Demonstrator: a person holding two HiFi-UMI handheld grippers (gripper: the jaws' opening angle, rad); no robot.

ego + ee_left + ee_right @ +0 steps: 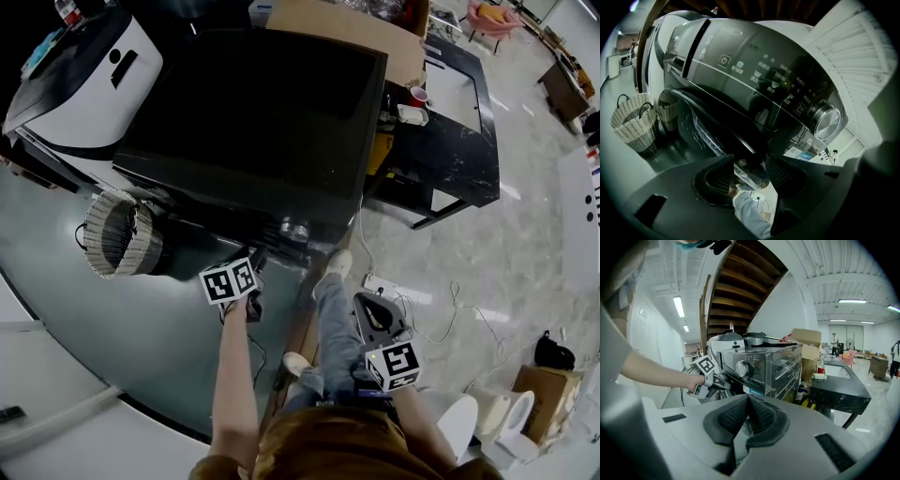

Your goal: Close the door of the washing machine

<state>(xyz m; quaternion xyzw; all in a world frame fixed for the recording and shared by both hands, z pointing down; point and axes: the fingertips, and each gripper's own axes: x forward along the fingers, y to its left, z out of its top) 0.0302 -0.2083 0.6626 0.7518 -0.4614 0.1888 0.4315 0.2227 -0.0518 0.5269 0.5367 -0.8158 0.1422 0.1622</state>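
Low in the left gripper view, the left gripper (750, 165) has its jaws apart with nothing pinched, and the right gripper (747, 401) has its jaws together and empty. Just beyond the left jaws, the door (701, 129) runs across the middle of the frame on the washing machine (754, 70). Pushed with spread jaws, the glossy glass could let them skid off, likely leaving the door unlatched.

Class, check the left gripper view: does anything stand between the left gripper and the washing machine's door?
Nothing visible does. The left gripper, jaws apart and empty, faces the dark glossy washing machine door directly. The woven wicker basket stands off to the left in that view, out of the way.
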